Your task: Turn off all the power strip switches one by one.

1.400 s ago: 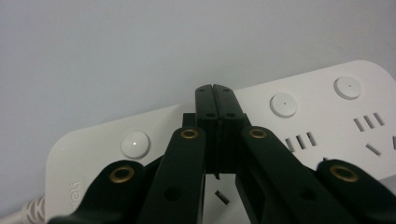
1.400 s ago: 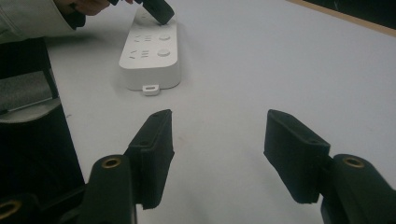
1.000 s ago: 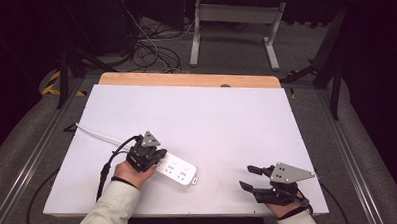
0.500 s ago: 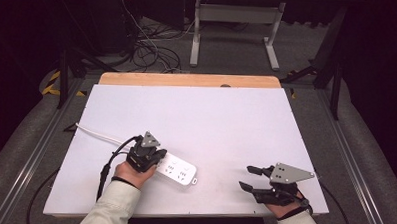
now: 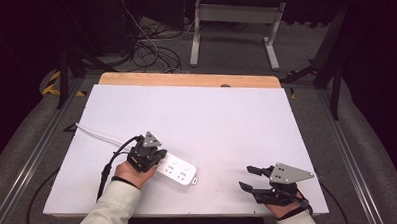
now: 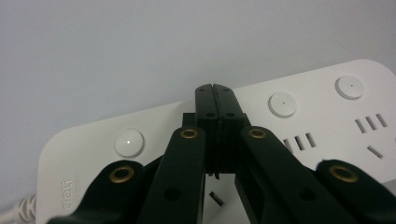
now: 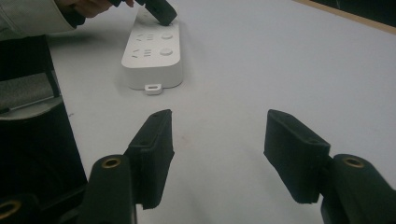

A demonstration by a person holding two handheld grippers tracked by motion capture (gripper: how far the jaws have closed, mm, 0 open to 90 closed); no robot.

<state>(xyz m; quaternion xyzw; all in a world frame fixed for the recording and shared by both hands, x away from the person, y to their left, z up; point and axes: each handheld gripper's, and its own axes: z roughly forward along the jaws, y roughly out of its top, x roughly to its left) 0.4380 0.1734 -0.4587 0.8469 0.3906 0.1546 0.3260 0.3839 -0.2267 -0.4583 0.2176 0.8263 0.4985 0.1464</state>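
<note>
A white power strip [image 5: 178, 172] with round buttons lies near the table's front left, and its white cord [image 5: 93, 133] runs off to the left. My left gripper [image 5: 156, 162] is shut, its joined tips resting on top of the strip [image 6: 303, 116] between two buttons; up close the left gripper [image 6: 215, 92] holds nothing. My right gripper [image 5: 247, 178] hovers open at the front right, well apart from the strip. In its own view the right gripper [image 7: 217, 128] has bare table between its pads, with the strip [image 7: 154, 56] and the left gripper [image 7: 159, 10] farther off.
The white table top [image 5: 211, 117] has a wooden strip [image 5: 187, 80] along its far edge. Beyond it on the floor are tangled cables [image 5: 153, 50] and a metal stand [image 5: 234, 28]. Black cables trail from both grippers over the front edge.
</note>
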